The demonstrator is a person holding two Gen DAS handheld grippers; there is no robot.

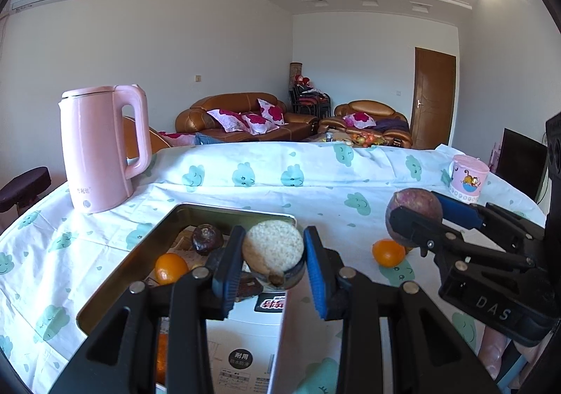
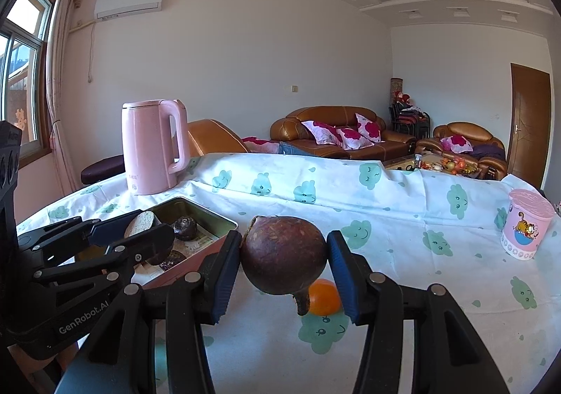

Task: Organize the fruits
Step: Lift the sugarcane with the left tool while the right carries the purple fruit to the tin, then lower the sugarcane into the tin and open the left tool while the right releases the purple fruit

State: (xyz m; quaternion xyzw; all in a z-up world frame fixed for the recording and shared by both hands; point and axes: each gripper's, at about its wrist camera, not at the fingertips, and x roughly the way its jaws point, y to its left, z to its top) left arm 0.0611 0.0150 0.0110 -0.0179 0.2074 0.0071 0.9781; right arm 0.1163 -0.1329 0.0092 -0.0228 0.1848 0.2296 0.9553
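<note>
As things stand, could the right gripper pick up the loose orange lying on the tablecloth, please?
Probably not yet. The right gripper is already shut on a round brown fruit, which hangs directly over the orange. Nothing else on the tablecloth blocks the way, so it would need to set the fruit down first.

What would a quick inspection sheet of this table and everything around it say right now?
Surface: tablecloth with green cloud print.
Job's things: metal tin holding an orange and a dark fruit; loose orange on the cloth.
Clutter: pink kettle, pink cup.
Grippers: left gripper clamps a cut half fruit over the tin; right gripper clamps a brown round fruit.
Cables: nothing seen.
Surroundings: brown sofas, door, window.
</note>
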